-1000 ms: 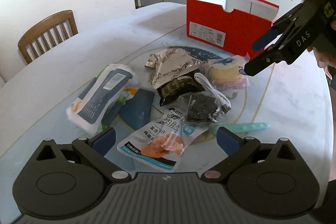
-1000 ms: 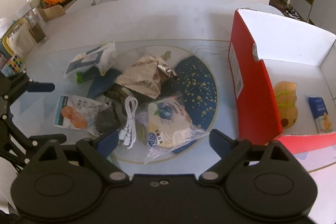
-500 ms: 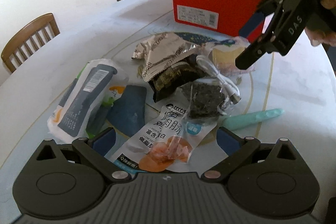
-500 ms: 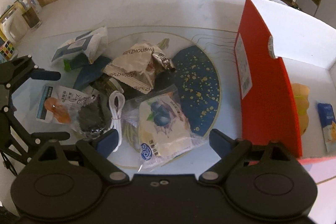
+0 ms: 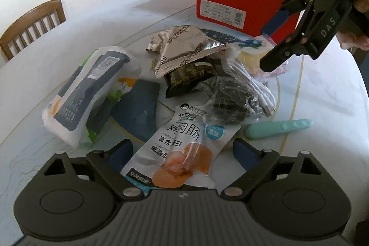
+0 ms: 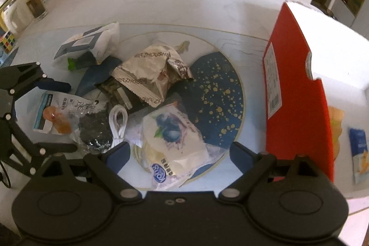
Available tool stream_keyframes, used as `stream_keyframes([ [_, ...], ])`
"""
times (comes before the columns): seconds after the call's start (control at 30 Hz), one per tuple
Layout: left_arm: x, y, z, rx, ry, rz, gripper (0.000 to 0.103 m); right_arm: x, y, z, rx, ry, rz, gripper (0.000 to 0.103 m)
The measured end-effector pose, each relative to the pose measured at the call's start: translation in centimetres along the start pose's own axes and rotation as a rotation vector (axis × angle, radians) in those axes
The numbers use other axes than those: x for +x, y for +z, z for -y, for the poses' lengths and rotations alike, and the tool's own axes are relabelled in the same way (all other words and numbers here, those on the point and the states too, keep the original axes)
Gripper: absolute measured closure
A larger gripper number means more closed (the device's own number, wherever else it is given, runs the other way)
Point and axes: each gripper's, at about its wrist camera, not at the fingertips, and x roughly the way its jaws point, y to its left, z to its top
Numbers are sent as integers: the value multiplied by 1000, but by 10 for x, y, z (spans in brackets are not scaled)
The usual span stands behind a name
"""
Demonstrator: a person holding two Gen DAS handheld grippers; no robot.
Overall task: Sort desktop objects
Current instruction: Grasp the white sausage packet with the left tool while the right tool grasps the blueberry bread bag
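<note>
Our left hand-held gripper (image 5: pixel 183 150) is closing, pads not yet pressing the white sausage pouch with orange print (image 5: pixel 182 149) lying between them. Our right hand-held gripper (image 6: pixel 180 155) hangs open around the clear-wrapped blueberry bread (image 6: pixel 171 137) on the pale marble surface (image 6: pixel 184 4).

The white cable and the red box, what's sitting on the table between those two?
In the right wrist view, a blueberry bread packet lies beside the white cable; past it a bare stretch of the gold-speckled blue mat reaches the red box.
</note>
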Motion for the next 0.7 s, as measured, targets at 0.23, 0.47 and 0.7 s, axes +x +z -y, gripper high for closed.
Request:
stream_keyframes([
  [0.23,-4,-1,2,-22,19,11,14,3,13,-7,-102,-22,-9,9],
  [0.47,-4,0,3,-29,25,13,17,19,11,-13,-132,34,-58,12],
  [0.7,-8,-2,7,-42,38,28,34,23,3,-13,-82,49,-79,37],
])
